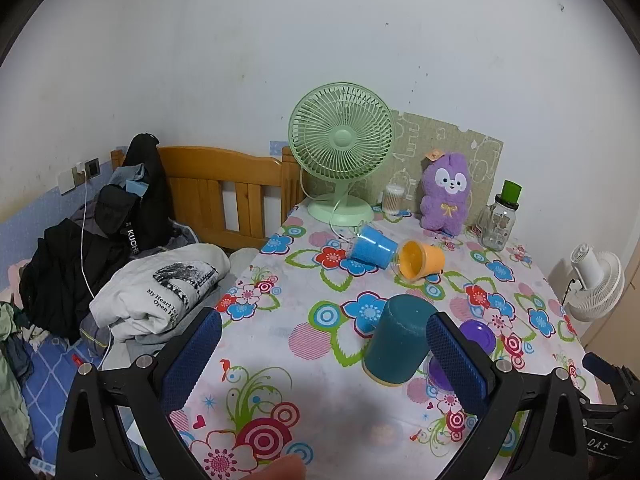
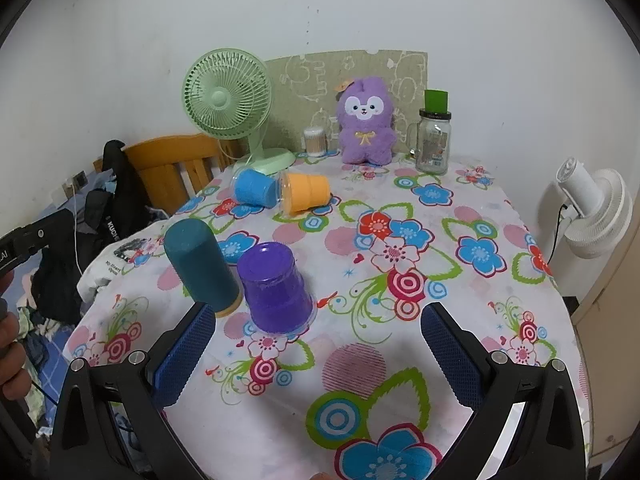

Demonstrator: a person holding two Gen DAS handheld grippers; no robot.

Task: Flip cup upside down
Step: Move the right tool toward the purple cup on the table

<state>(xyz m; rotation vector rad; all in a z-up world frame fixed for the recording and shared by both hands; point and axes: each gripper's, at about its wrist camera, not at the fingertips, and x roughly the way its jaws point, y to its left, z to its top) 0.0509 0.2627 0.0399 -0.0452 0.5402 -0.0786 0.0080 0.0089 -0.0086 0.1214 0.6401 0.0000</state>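
A teal cup point(image 1: 396, 340) stands upside down on the flowered tablecloth; it also shows in the right wrist view point(image 2: 202, 266). A purple cup point(image 2: 276, 288) stands upside down right beside it, partly hidden behind my left finger point(image 1: 456, 360) in the left wrist view. A blue cup point(image 1: 370, 246) and an orange cup point(image 1: 420, 259) lie on their sides further back, mouths facing each other. My left gripper point(image 1: 324, 356) is open, its fingers low over the table, the teal cup just inside the right finger. My right gripper point(image 2: 316, 348) is open and empty, just short of the purple cup.
A green desk fan point(image 1: 340, 148), a cotton swab jar point(image 1: 393, 199), a purple plush toy point(image 1: 446, 190) and a glass jar with green lid point(image 1: 500, 220) stand along the table's back. A bed with clothes point(image 1: 120, 272) lies to the left. A white fan point(image 2: 592, 212) stands right.
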